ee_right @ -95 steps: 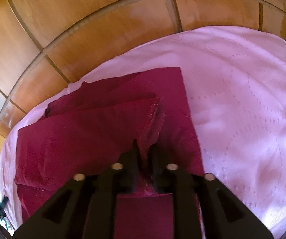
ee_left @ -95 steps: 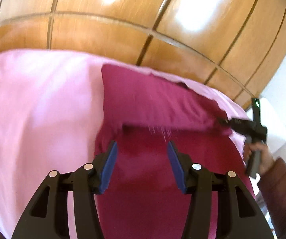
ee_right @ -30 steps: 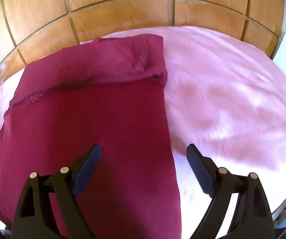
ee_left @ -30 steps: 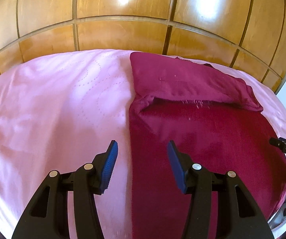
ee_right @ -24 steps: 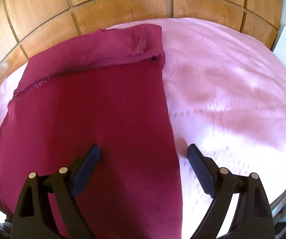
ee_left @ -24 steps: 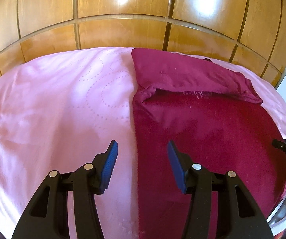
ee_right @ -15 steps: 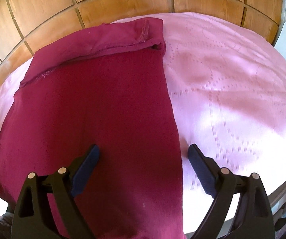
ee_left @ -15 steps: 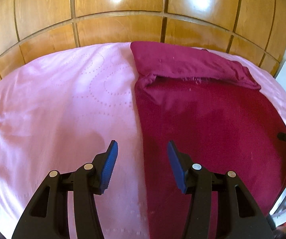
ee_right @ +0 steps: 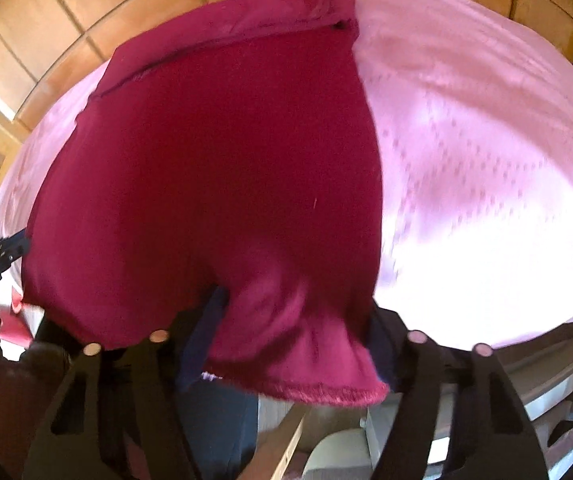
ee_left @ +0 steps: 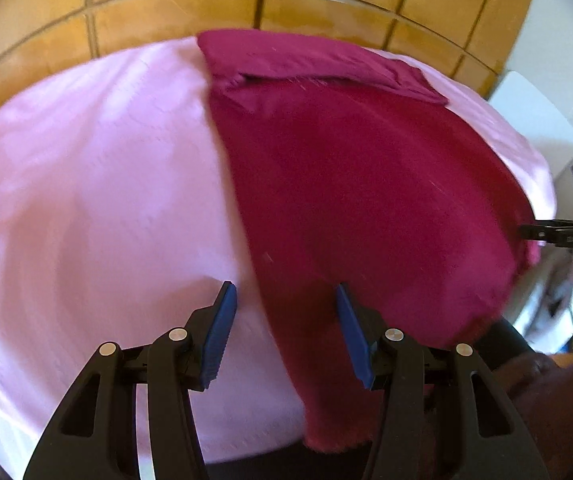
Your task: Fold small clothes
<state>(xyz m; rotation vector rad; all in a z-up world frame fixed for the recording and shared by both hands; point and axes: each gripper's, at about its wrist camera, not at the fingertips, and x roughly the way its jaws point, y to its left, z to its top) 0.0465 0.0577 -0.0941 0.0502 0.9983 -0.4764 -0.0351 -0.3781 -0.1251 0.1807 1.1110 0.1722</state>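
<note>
Garment: lying ahead of both tongs on pink cover, far end already folded.
Handling: looking light, limp, bunching easily; taking near hem corners.
Right tongs: just been closing around hem, gathering fabric.
Left tongs: standing half open, straddling garment's edge, gripping nothing.
Containers: none showing.

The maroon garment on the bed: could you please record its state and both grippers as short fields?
Garment: maroon garment, flat on pink bedspread, far end folded over
Left gripper: open, straddling the garment's near side edge, not gripping
Right gripper: jaws have just been closing; near hem bunched between them, firm grip unclear
</note>
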